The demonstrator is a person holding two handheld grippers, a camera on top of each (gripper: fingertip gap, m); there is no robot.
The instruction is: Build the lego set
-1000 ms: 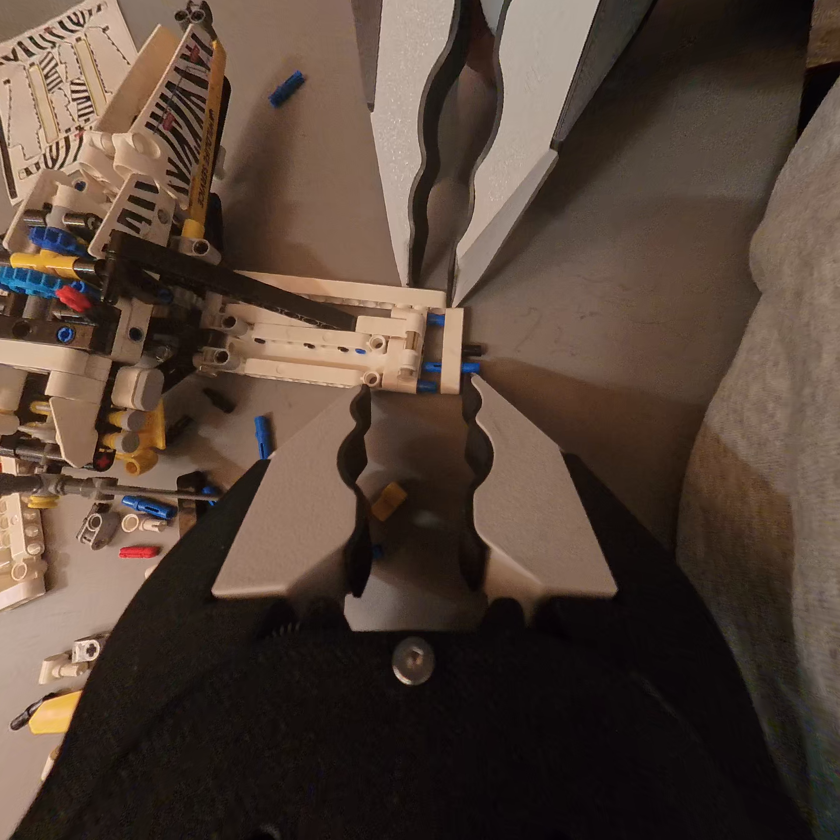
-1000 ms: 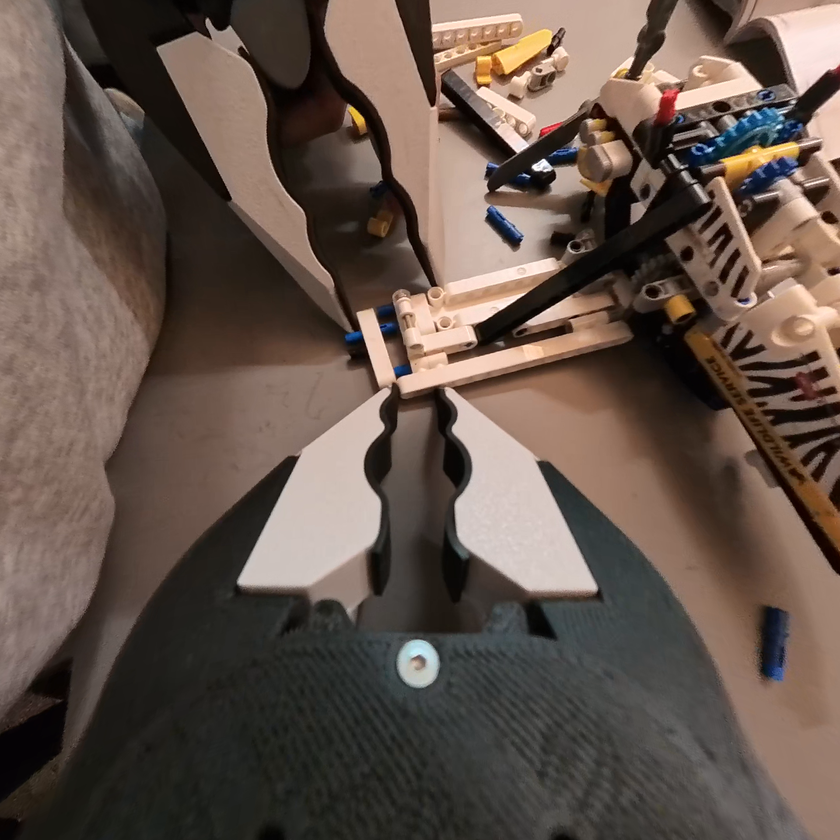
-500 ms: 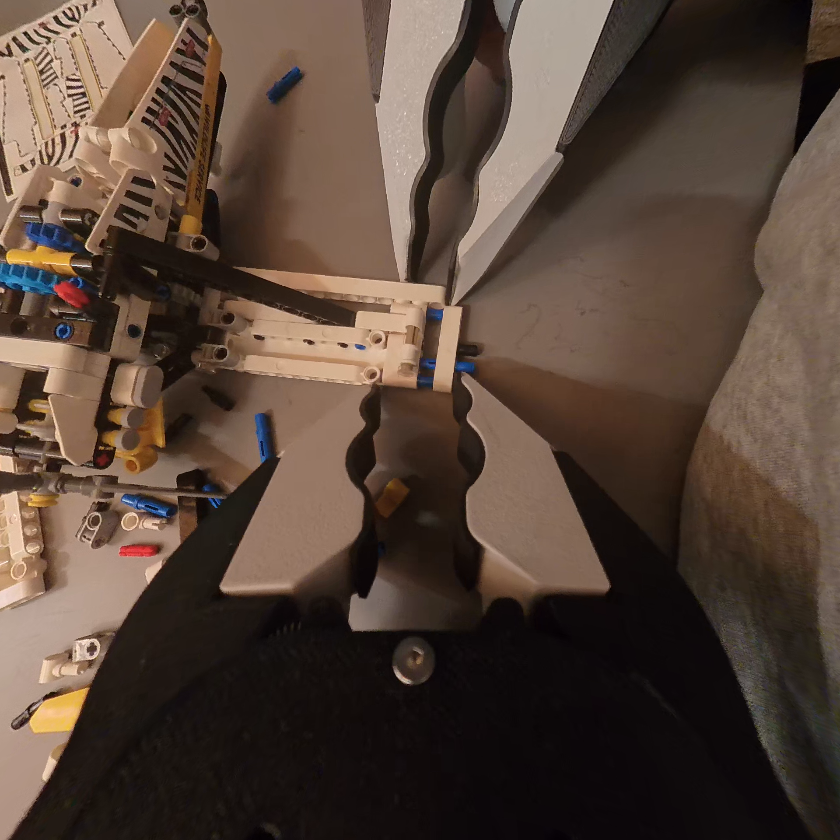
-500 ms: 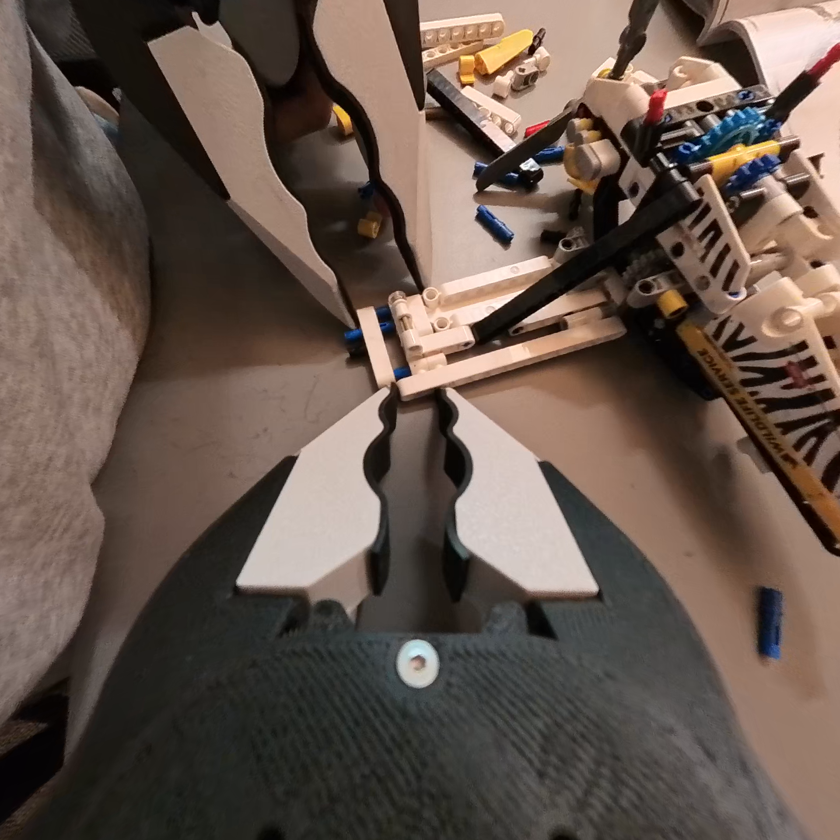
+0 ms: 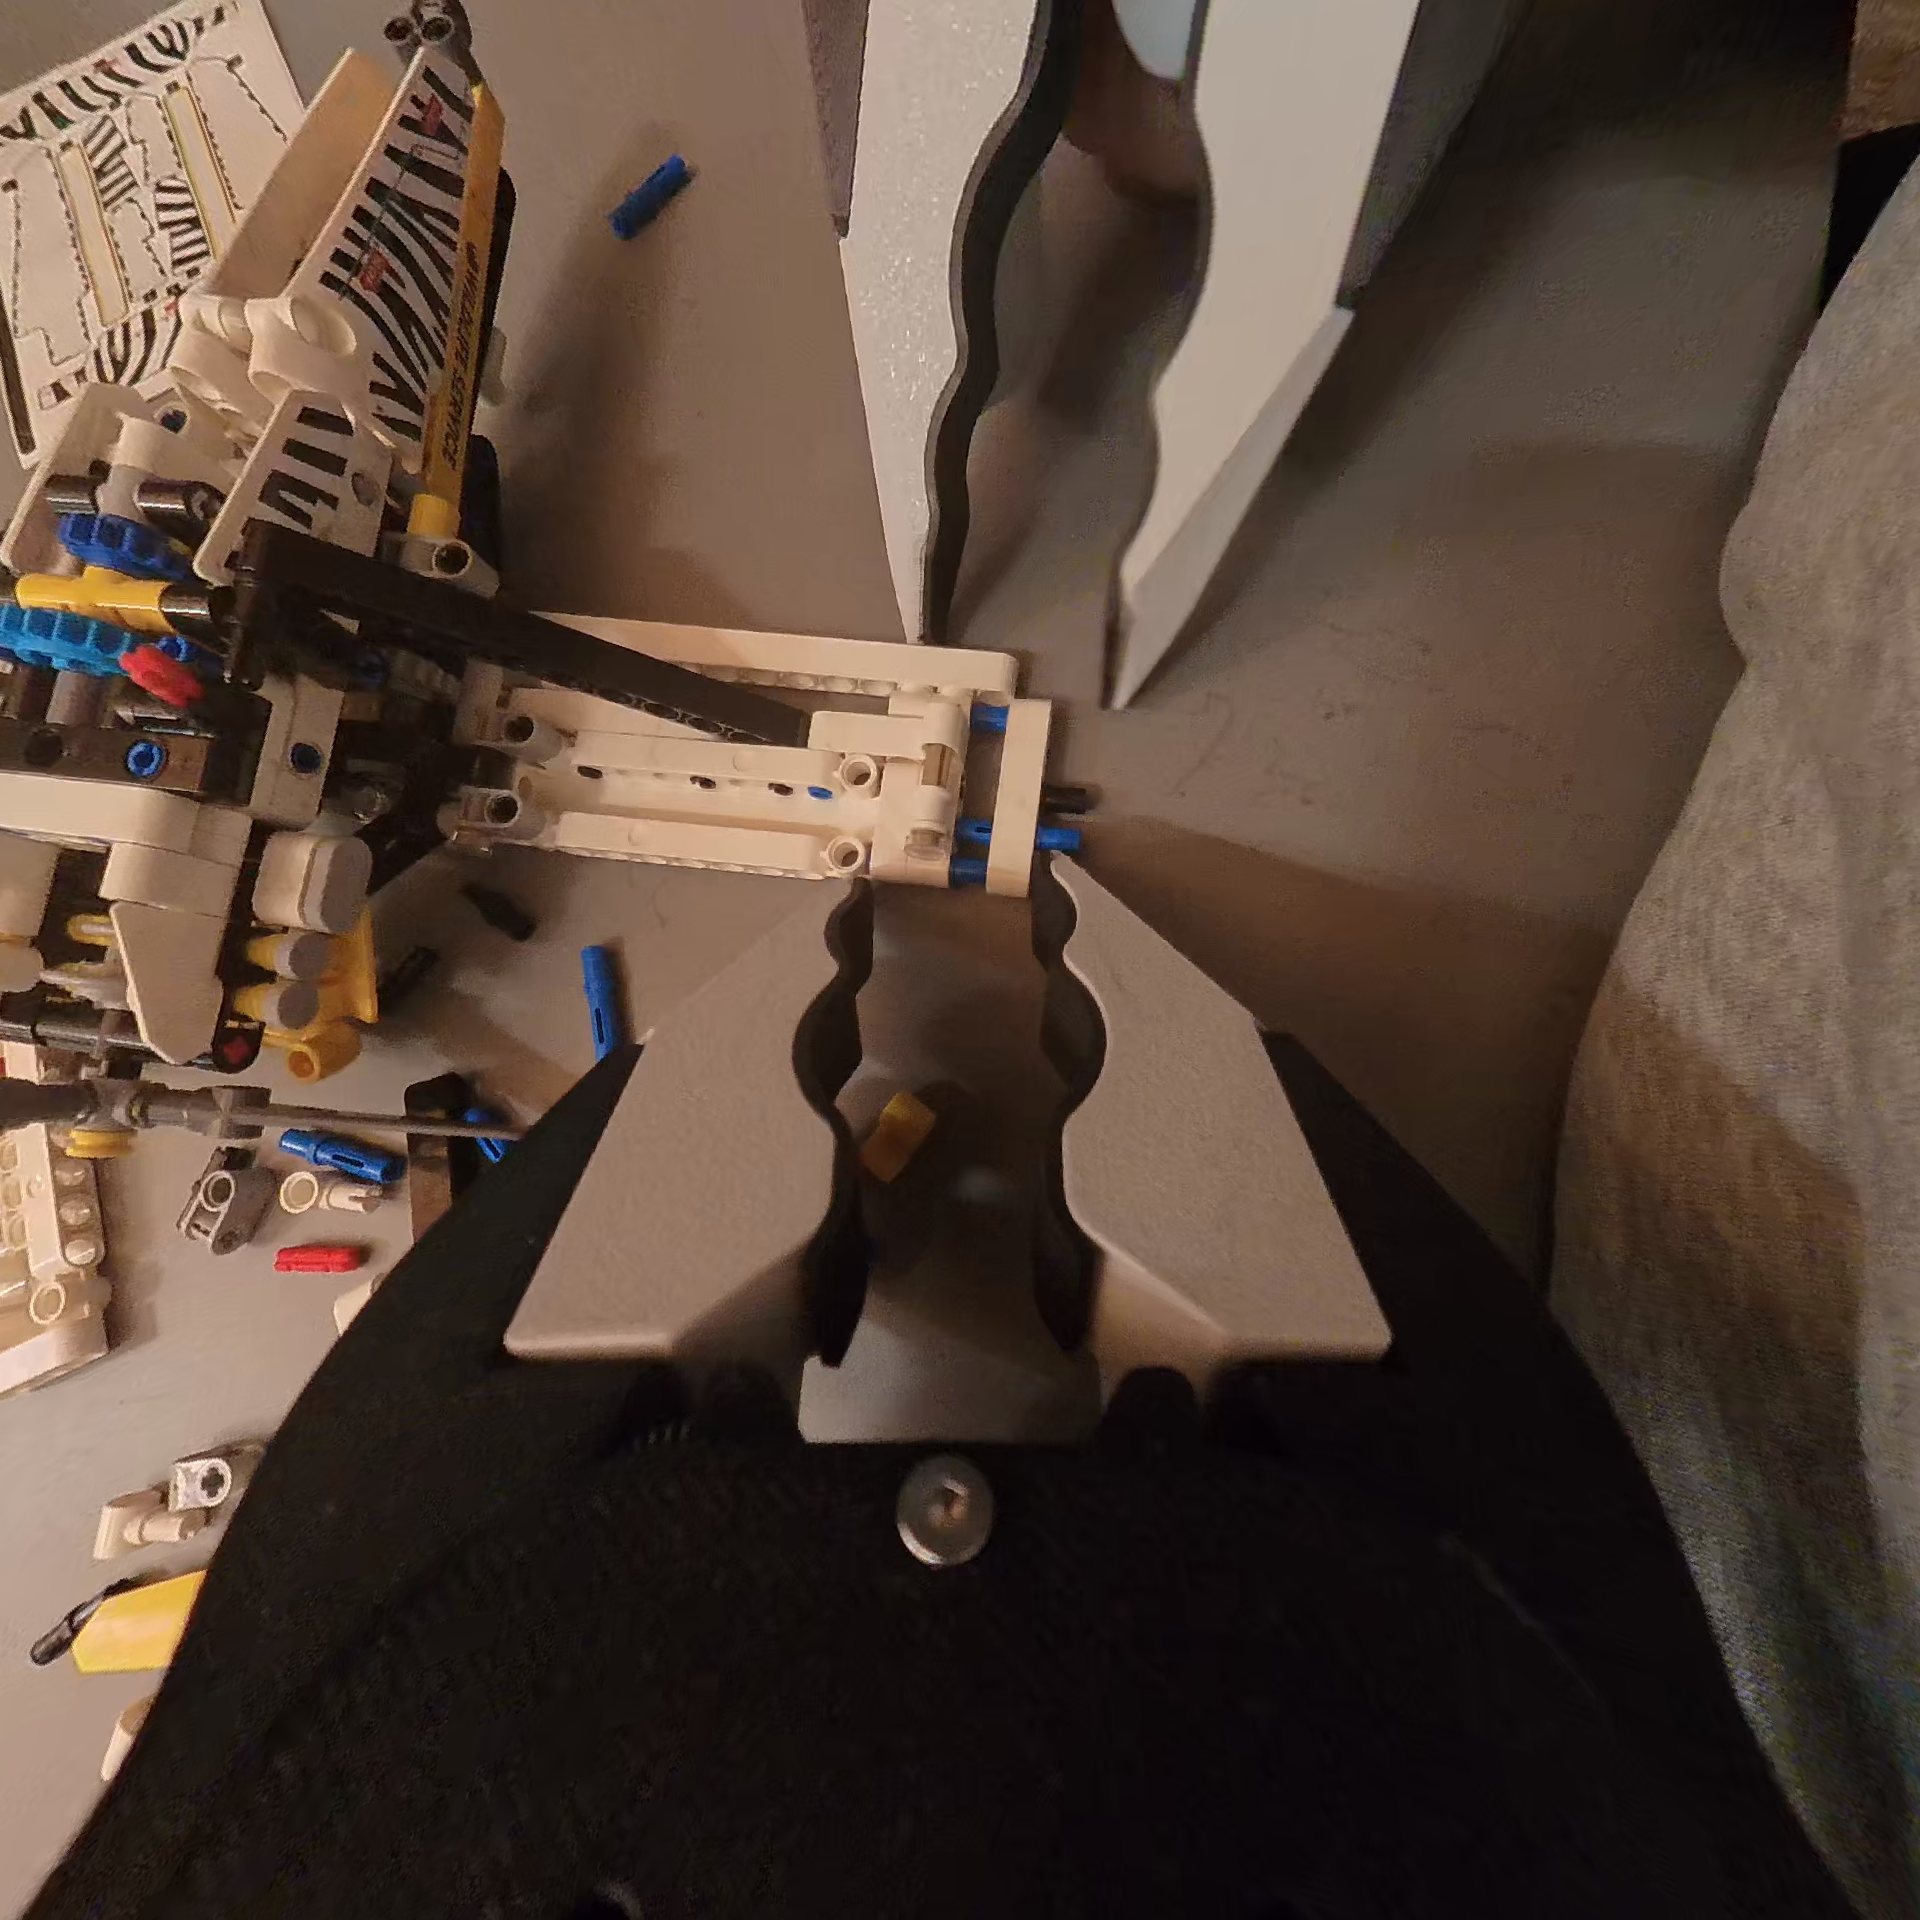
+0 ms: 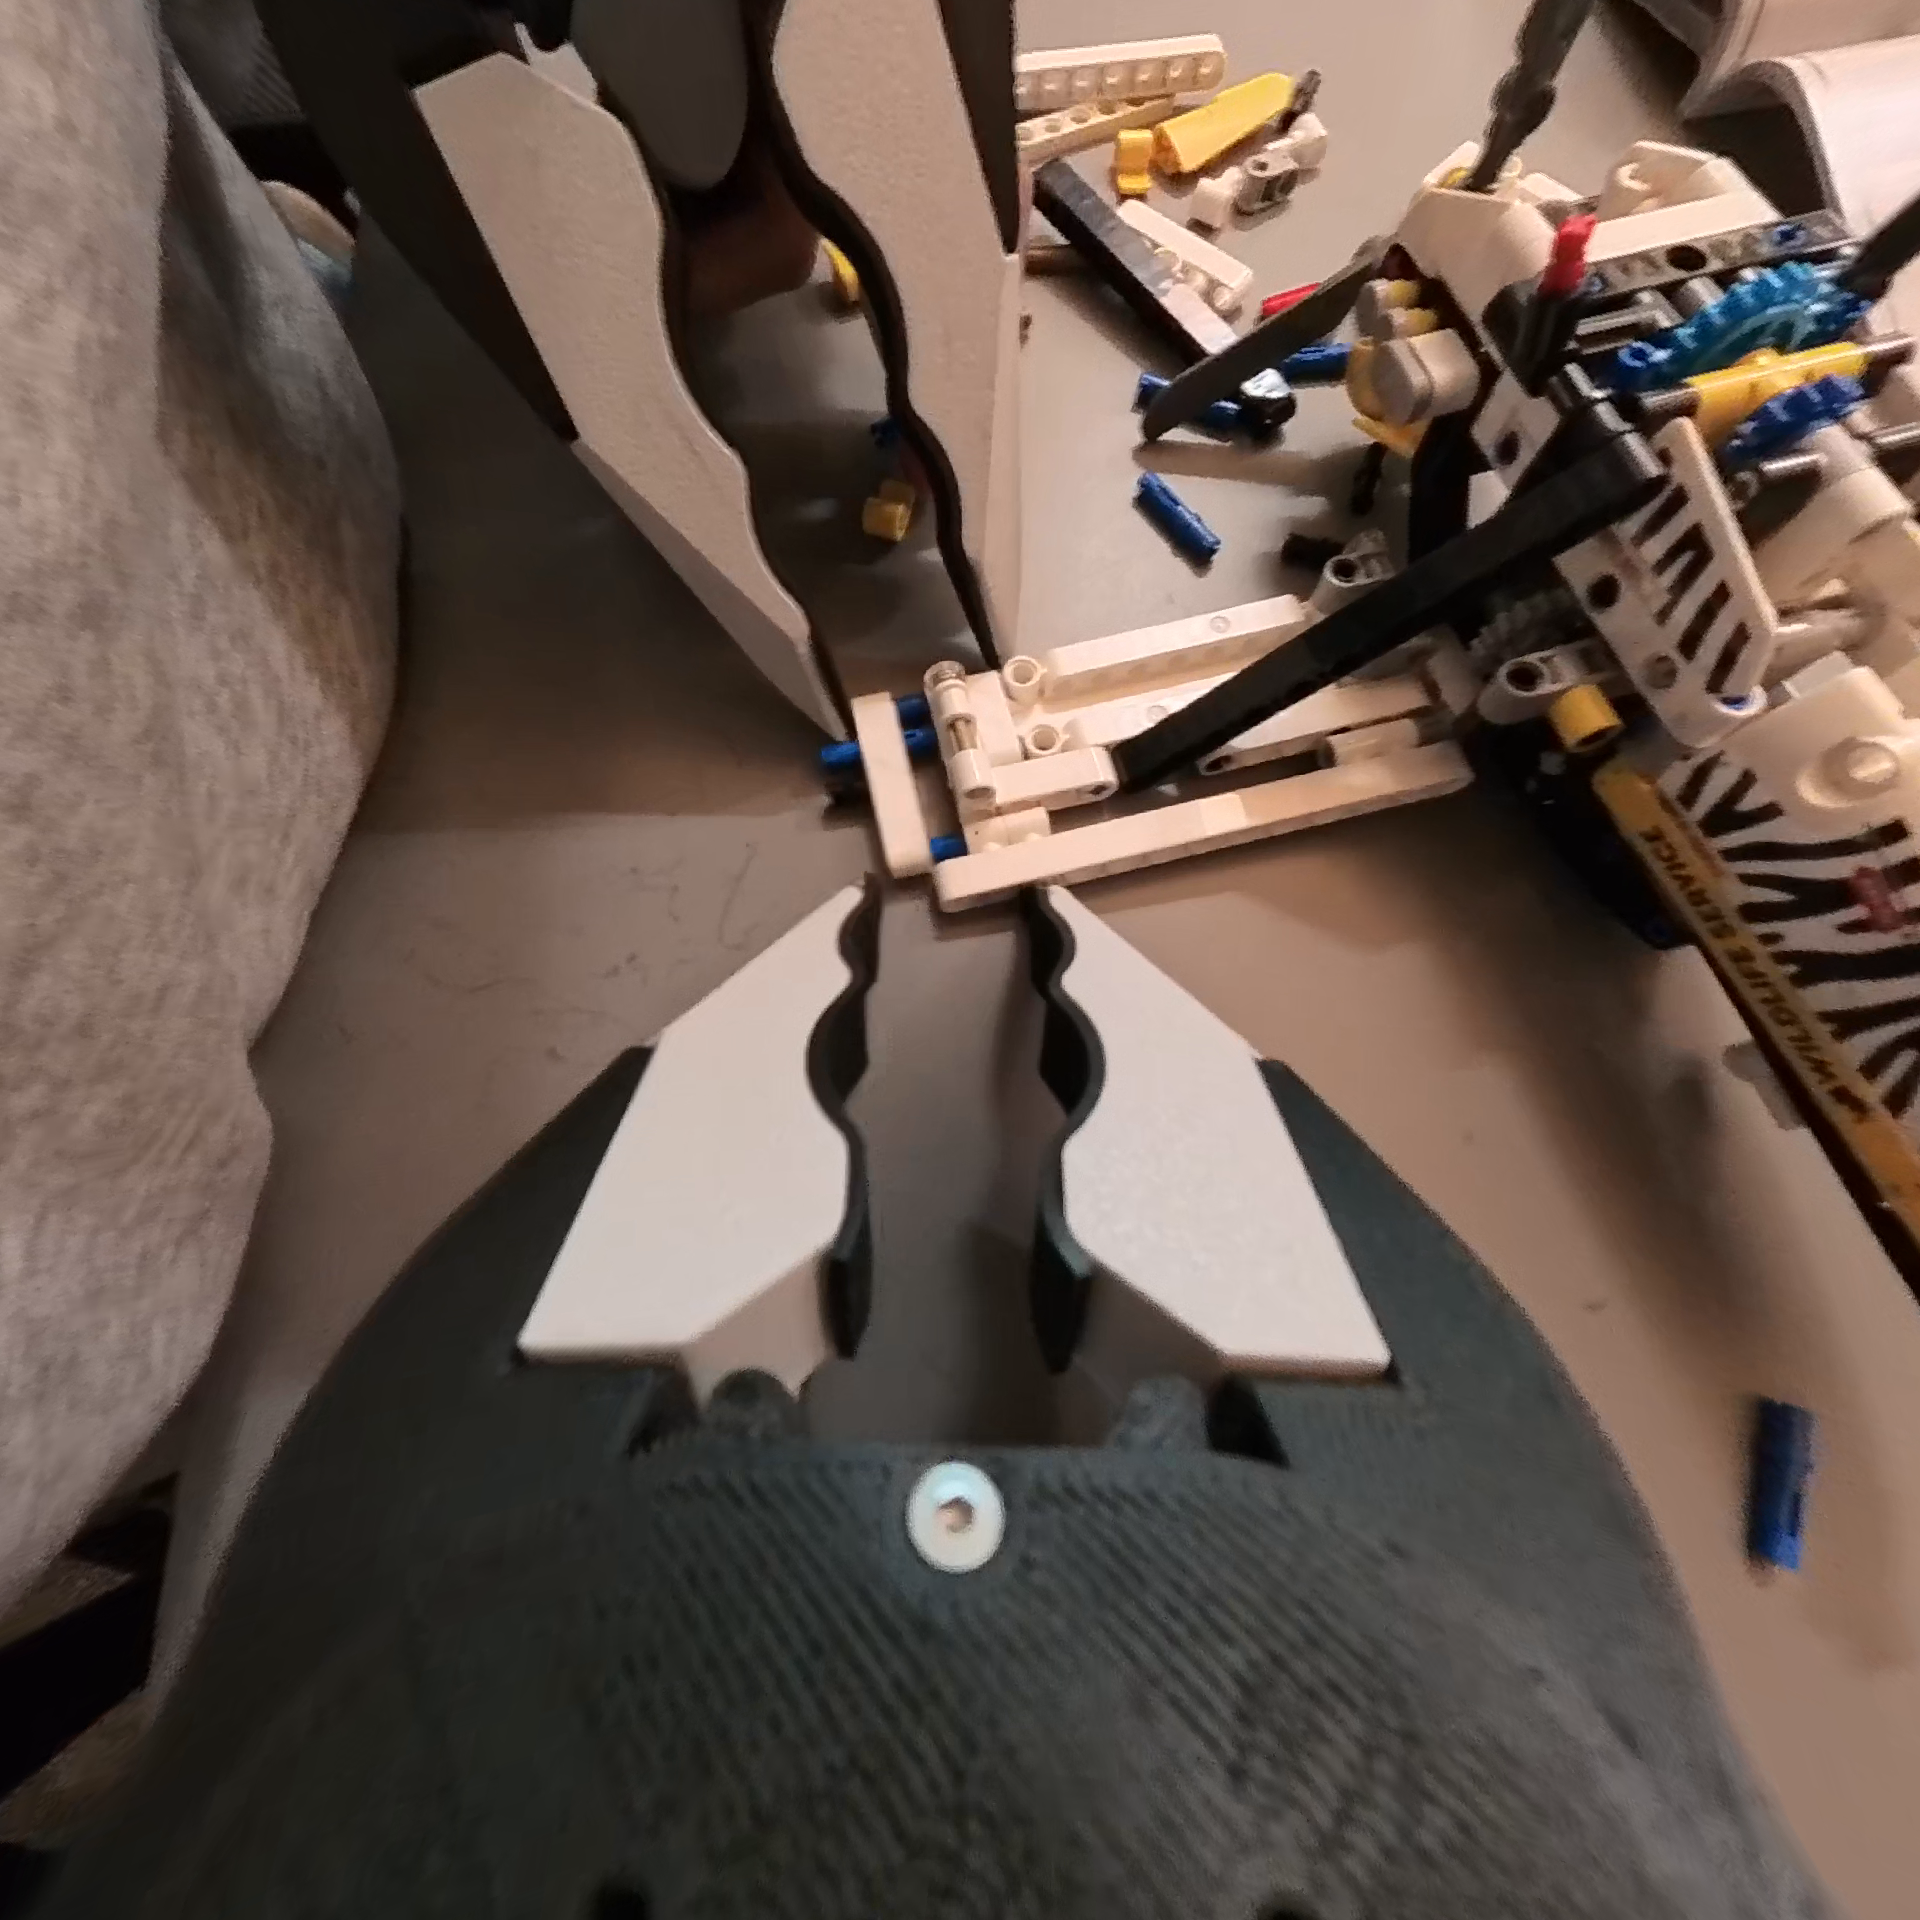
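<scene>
The white, black and zebra-striped lego model [image 5: 260, 727] lies on the grey table, with its white tail boom [image 5: 727, 790] pointing right. A short white cross beam [image 5: 1018, 790] sits on blue pins at the boom's end. My left gripper [image 5: 956, 883] is open, with its tips against the near side of that end. My right gripper [image 6: 951, 899] is open, with its tips against the opposite side by the cross beam [image 6: 894, 790]. Neither holds anything. Each gripper shows across the boom in the other's view.
A grey cushion [image 5: 1766, 935] borders the table beside the tail end. A sticker sheet [image 5: 114, 208] lies behind the model. Loose pieces lie about: a blue pin [image 5: 649, 197], a yellow piece [image 5: 896, 1132] under my left gripper, white beams [image 6: 1132, 94] and a blue pin [image 6: 1782, 1496].
My left gripper's jaws have narrowed and moved up to the boom's end. My right gripper's jaws have opened a little wider. The model has barely moved.
</scene>
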